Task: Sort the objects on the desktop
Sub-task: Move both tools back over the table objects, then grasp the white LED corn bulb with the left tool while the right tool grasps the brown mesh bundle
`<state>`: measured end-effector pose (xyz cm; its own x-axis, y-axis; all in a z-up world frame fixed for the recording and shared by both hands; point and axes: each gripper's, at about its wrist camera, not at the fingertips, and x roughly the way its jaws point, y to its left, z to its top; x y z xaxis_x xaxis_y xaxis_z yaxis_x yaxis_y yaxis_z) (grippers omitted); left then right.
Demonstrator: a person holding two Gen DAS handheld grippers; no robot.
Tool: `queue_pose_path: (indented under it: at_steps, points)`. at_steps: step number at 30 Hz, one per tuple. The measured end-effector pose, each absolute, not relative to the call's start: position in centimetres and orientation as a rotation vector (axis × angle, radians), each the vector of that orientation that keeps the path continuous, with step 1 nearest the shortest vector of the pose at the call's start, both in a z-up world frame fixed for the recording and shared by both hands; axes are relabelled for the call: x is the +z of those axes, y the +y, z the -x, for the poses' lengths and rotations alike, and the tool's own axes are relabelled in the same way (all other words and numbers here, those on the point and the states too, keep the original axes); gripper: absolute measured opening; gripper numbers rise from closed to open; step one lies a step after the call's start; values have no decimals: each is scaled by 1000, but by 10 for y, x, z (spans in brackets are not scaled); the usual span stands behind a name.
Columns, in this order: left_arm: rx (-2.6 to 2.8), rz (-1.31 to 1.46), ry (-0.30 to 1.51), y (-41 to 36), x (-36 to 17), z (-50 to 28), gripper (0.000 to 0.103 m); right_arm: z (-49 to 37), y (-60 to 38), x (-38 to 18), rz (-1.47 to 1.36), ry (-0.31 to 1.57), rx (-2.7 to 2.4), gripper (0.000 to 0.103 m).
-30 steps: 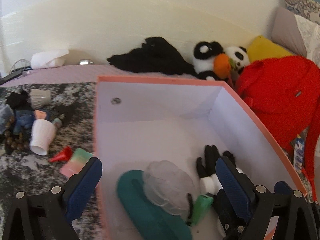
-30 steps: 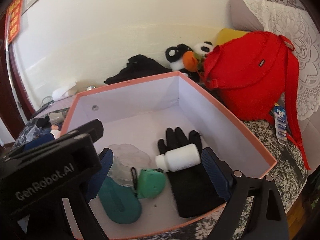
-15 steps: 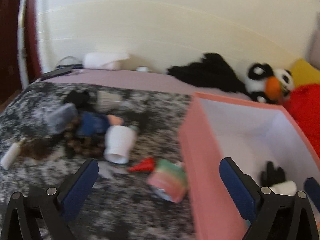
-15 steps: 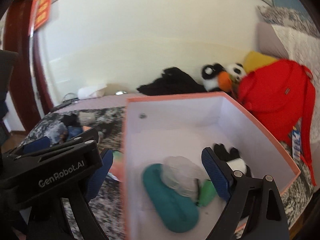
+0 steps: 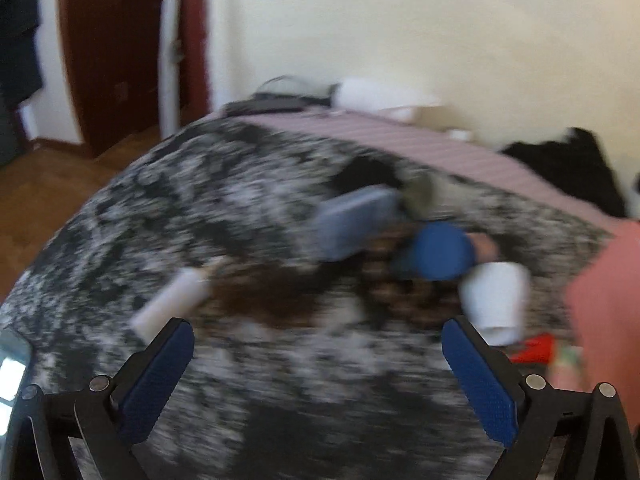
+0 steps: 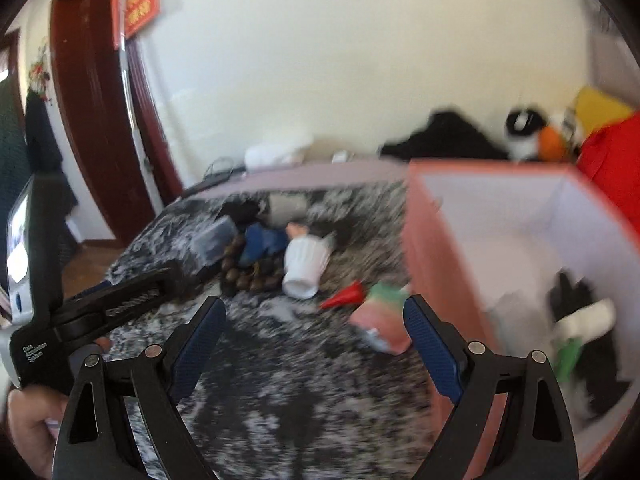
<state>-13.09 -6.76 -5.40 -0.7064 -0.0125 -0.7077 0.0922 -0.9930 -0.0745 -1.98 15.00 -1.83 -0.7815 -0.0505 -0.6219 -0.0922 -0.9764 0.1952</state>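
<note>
Both views are motion-blurred. My left gripper (image 5: 318,330) is open and empty over the mottled black-and-white cover (image 5: 200,232). Ahead of it lie a white tube (image 5: 170,300), a grey case (image 5: 356,220), a blue object (image 5: 438,250), brown beads (image 5: 384,284) and a white cup (image 5: 496,300). My right gripper (image 6: 314,312) is open and empty above the cover (image 6: 300,380). Near its right finger lies a pink-green packet (image 6: 382,320), beside a red cone (image 6: 346,294), a white cup (image 6: 306,262) and beads (image 6: 248,276). The pink box (image 6: 436,280) holds a black glove (image 6: 572,292) and a white bottle (image 6: 588,318).
A red backpack (image 6: 616,164), panda plush (image 6: 528,132) and black cloth (image 6: 444,136) lie behind the box. A brown door (image 5: 120,40) and wooden floor (image 5: 48,184) are at the left past the cover's edge. The left gripper's body (image 6: 100,304) and a hand (image 6: 28,420) show at left.
Both grippers have swung left, away from over the pink box and toward the loose objects on the cover. Both stayed open and empty.
</note>
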Motion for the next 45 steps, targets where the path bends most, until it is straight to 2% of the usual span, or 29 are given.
queue_pose_path:
  at_steps: [4, 11, 18, 19, 20, 21, 22, 23, 26, 28, 31, 36, 38, 39, 40, 45]
  points:
    - [-2728, -1210, 148, -110, -81, 155, 102, 54, 157, -50, 1187, 466, 2855, 93]
    - [-2638, -1246, 103, -159, -114, 188, 102, 78, 139, -66, 1087, 35, 2810, 93]
    - [-2574, -1337, 42, -167, -146, 215, 103, 90, 143, -75, 1109, 18, 2818, 93]
    - [-2594, -1335, 60, -167, -145, 215, 97, 91, 144, -76, 1111, 21, 2822, 92]
    - [-2614, -1333, 79, -168, -143, 216, 74, 92, 145, -77, 1115, 29, 2830, 92]
    - [-2632, -1329, 85, -167, -140, 216, 56, 94, 145, -78, 1124, 42, 2837, 91]
    - [-2634, -1321, 61, -165, -135, 215, 29, 96, 145, -80, 1138, 59, 2845, 87]
    - [-2624, -1317, 39, -163, -132, 214, 28, 98, 145, -82, 1163, 85, 2856, 84]
    - [-2649, -1344, 59, -163, -128, 209, 28, 106, 143, -90, 1223, 110, 2871, 64]
    - [-2661, -1348, 74, -164, -124, 207, 28, 112, 142, -96, 1265, 95, 2865, 47]
    - [-2696, -1327, 134, -170, -111, 200, 28, 121, 145, -103, 1315, 144, 2878, 36]
    - [-2730, -1306, 194, -175, -98, 192, 28, 144, 111, -100, 1419, 251, 2993, 39]
    - [-2740, -1304, 205, -176, -94, 190, 28, 154, 80, -98, 1468, 276, 3058, 58]
    - [-2745, -1302, 210, -176, -93, 189, 28, 158, 66, -98, 1490, 282, 3084, 77]
    - [-2750, -1301, 216, -177, -91, 188, 28, 163, 53, -98, 1493, 271, 3099, 85]
    - [-2773, -1287, 206, -177, -83, 184, 29, 201, 2, -117, 1576, 255, 3061, 85]
